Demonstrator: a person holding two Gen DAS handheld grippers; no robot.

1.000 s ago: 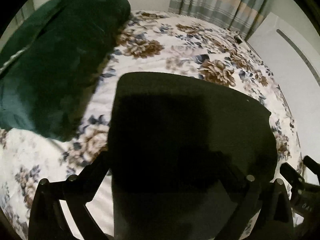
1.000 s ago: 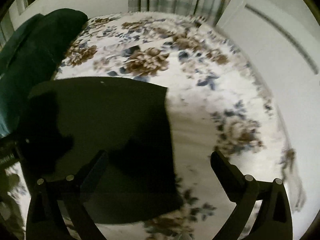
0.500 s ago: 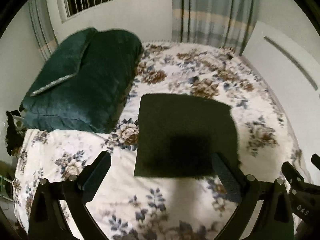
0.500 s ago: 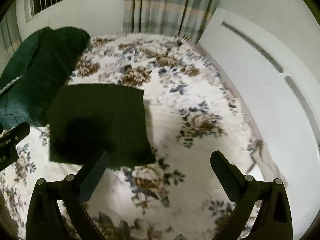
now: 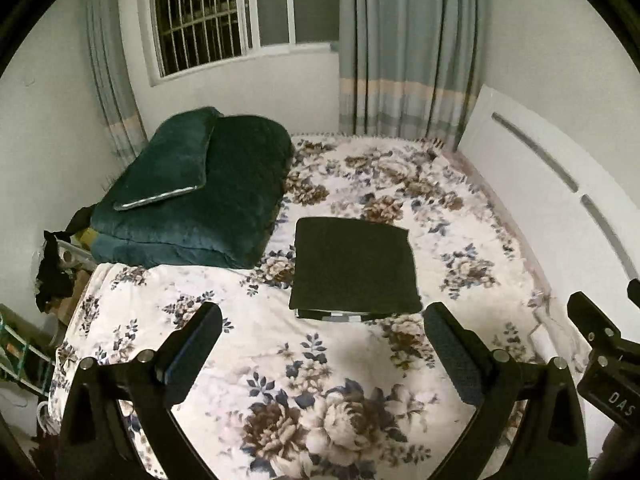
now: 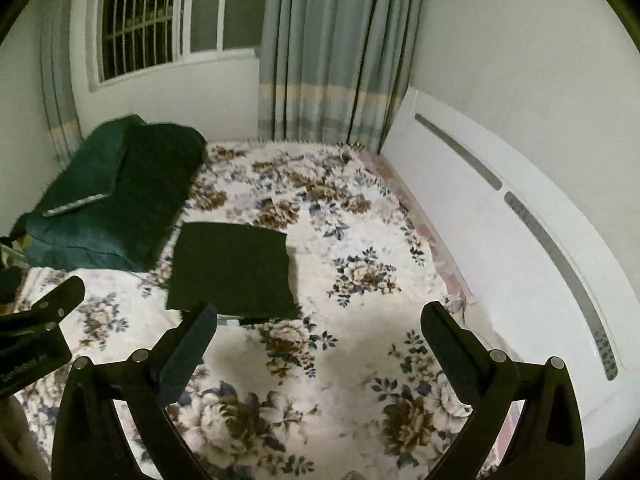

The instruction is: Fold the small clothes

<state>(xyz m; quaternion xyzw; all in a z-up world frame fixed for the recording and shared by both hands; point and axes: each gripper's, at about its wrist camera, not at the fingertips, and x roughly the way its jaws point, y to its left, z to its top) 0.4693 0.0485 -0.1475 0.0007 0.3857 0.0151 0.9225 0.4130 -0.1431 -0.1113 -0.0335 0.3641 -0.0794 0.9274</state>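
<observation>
Folded dark garment [image 5: 354,266] lies flat on the flowered bedspread [image 5: 320,380], a neat near-square with a strip of checked fabric showing under its near edge. Left of the garment, and just beside it, sits a dark green quilt [image 5: 208,208] with a matching green pillow [image 5: 168,160] resting on top. Right of the garment, across a stretch of bedspread, runs the white headboard [image 5: 560,184]. Beyond the garment hang grey striped curtains [image 5: 404,48] and a barred window [image 5: 200,16].

Left gripper [image 5: 320,344] hovers on the near side of the garment, its two fingers spread wide and holding nothing, clear of the cloth. Right gripper [image 6: 320,344] hangs likewise on the near side of the garment [image 6: 232,270], fingers wide apart and empty; its left finger [image 6: 188,354] overlaps the garment's near edge in the right wrist view, though whether it touches cannot be told
</observation>
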